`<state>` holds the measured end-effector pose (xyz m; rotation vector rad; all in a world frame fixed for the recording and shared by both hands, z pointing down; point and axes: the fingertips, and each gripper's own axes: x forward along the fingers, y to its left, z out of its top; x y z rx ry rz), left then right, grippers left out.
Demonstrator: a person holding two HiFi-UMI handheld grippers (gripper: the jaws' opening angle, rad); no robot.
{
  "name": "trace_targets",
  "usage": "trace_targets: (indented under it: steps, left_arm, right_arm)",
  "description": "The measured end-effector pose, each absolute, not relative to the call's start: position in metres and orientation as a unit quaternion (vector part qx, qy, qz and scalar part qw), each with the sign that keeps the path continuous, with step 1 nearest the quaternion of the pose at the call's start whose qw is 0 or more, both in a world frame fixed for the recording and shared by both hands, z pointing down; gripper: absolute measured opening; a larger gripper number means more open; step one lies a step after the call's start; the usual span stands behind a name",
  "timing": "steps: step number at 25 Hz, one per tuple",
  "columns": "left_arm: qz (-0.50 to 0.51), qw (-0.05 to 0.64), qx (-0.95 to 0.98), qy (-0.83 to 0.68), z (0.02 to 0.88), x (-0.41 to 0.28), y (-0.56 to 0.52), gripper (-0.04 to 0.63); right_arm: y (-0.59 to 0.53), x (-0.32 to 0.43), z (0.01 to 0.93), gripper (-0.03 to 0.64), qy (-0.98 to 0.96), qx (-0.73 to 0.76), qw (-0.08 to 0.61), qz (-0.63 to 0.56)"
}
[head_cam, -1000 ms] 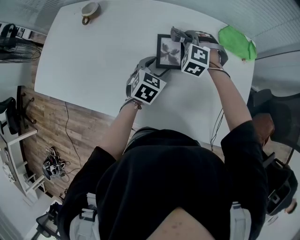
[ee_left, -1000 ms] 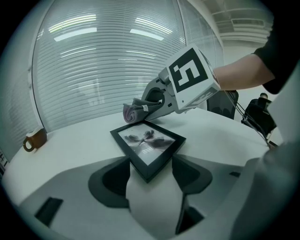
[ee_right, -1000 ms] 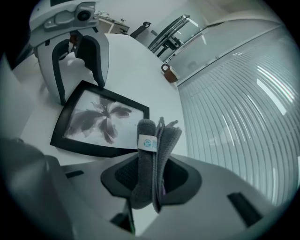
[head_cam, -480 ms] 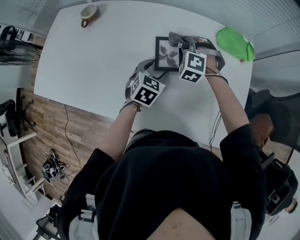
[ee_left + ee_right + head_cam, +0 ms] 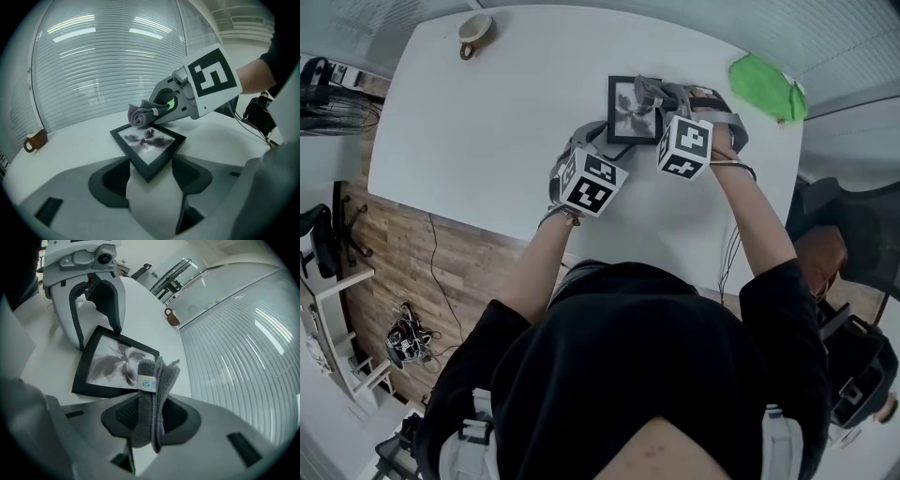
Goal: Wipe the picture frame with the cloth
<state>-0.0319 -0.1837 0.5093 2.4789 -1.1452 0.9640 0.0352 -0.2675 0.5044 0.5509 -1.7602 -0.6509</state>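
The left gripper (image 5: 151, 165) pinches the picture frame (image 5: 149, 143) by its near corner; the right gripper (image 5: 152, 417) (clamped on the folded cloth (image 5: 155, 380)) rests the cloth at the frame's far edge.

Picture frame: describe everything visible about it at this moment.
The picture frame is black, with glossy glazing over a grey flower-like print. It lies flat on the table. One corner sits between the left gripper's jaws, which appear to clamp it; the cloth in the right gripper rests on its opposite corner.

White table (image 5: 487, 112) — frame (image 5: 621, 108), mug (image 5: 474, 30), green item (image 5: 764, 86)
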Motion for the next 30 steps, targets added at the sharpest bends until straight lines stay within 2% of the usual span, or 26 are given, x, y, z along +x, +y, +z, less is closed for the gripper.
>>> trace_targets:
  steps: [30]
  left_arm:
    - [0.331,0.121,0.849,-0.394,0.51,-0.031,-0.184,0.291]
  right_arm:
    - [-0.207,0.043,0.507,0.109,-0.763,0.22,0.555,-0.247]
